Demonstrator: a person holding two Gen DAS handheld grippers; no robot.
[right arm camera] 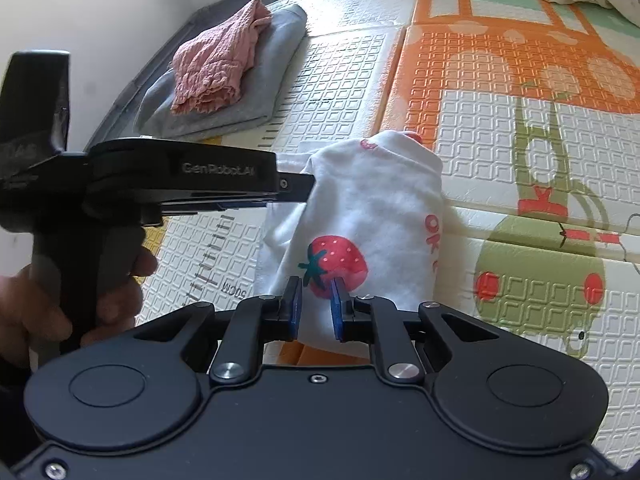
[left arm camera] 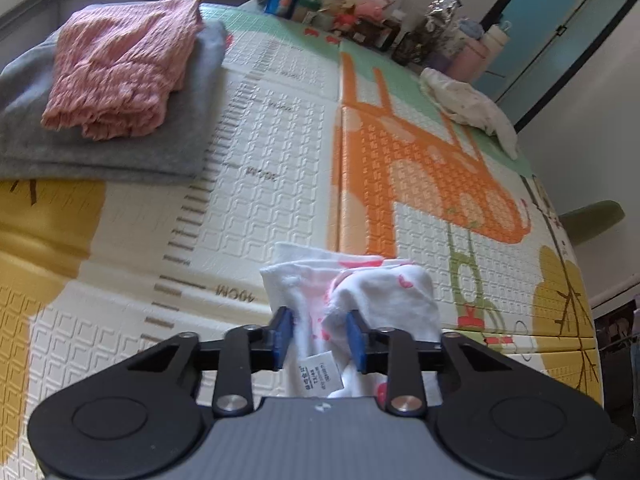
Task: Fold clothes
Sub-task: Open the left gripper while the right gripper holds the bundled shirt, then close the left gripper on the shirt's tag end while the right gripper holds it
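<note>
Two hand-held grippers share one small white cotton garment printed with a red strawberry (right arm camera: 336, 264) above a padded play mat with an embossed square pattern and an orange giraffe figure (left arm camera: 280, 200). The left gripper (left arm camera: 320, 334) has its blue pads pinched on a bunched edge of the cloth beside the sewn-in care label (left arm camera: 320, 372). The right gripper (right arm camera: 316, 304) is clenched on the fabric just below the strawberry print. Seen from the right wrist camera, the left tool reaches in from the side, its black body gripped by the person's hand (right arm camera: 60, 300), and its tip meets the upper edge of the garment. The cloth hangs crumpled between the two grips, its lower part apparently resting on the mat, so this piece looks to be mid-handling rather than folded.

Farther back on the left, a folded pink crinkled cloth (left arm camera: 120, 68) lies on top of a folded grey fleece garment (left arm camera: 132, 152); both appear finished and stacked. On the far right of the mat, a rumpled cream cloth with small dots (left arm camera: 468, 104) lies unfolded and apparently awaits its turn. Beyond it, a clutter of bottles and packets (left arm camera: 360, 8) lines the mat's far edge. By this count, two items are done, one is in hand and at least one remains.
</note>
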